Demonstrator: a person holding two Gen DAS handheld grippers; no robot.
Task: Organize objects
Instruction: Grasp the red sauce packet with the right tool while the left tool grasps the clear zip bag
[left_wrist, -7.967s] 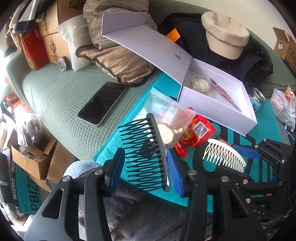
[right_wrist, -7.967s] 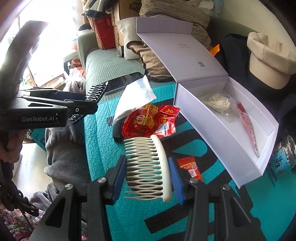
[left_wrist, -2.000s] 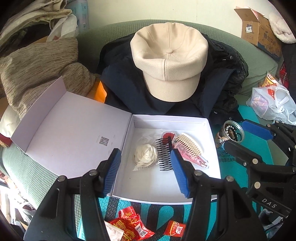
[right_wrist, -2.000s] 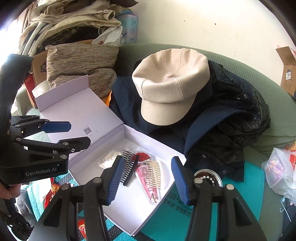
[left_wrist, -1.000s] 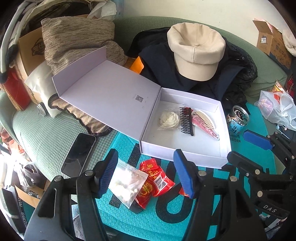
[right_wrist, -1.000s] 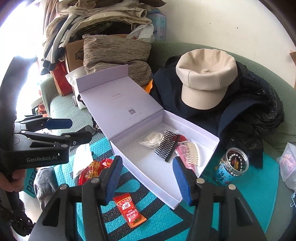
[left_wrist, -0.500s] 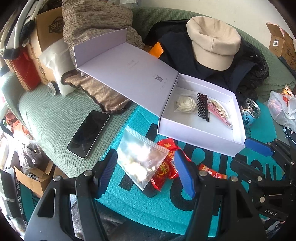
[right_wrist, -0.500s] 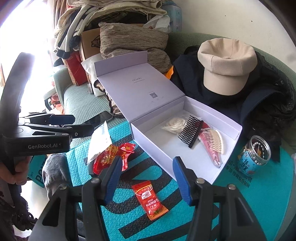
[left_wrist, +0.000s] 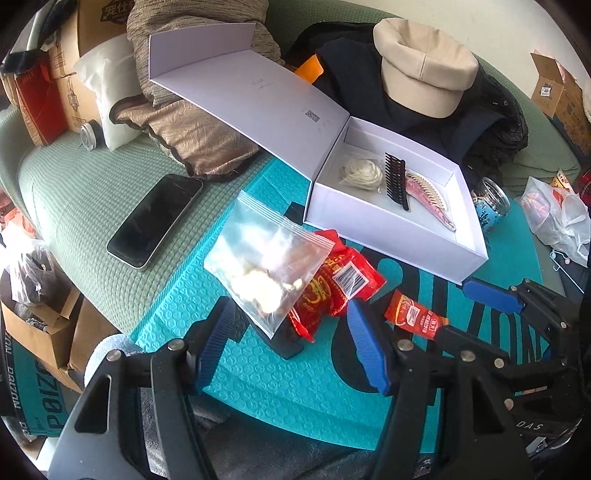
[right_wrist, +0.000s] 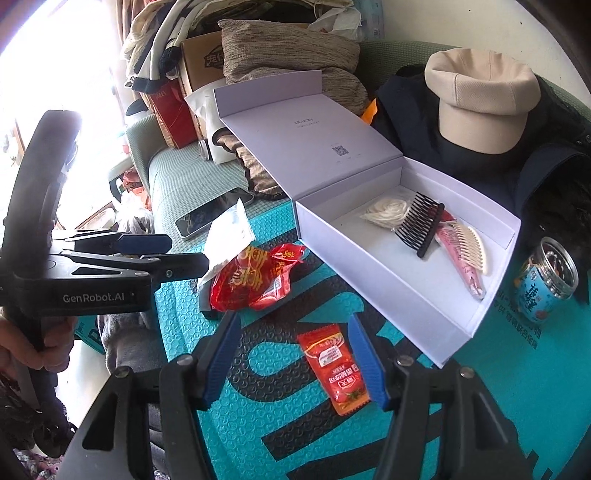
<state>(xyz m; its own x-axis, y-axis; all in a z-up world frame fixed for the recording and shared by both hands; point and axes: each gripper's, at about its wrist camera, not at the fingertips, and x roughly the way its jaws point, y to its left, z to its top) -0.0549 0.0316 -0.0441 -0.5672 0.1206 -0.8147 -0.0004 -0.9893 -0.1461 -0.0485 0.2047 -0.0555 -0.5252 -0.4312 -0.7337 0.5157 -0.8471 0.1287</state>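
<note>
The open white cardboard box (right_wrist: 373, 254) looks matt and smooth. At its seven o'clock, a glossy crinkled red foil snack packet (right_wrist: 255, 278) and a clear shiny plastic zip bag (left_wrist: 264, 260) lie on the bubble-textured teal plastic mat (left_wrist: 266, 373). The beige cloth cap (right_wrist: 480, 96) looks softly woven.

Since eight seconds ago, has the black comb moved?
Yes. The black comb left the left gripper and now lies in the white box, beside the cream comb.
</note>
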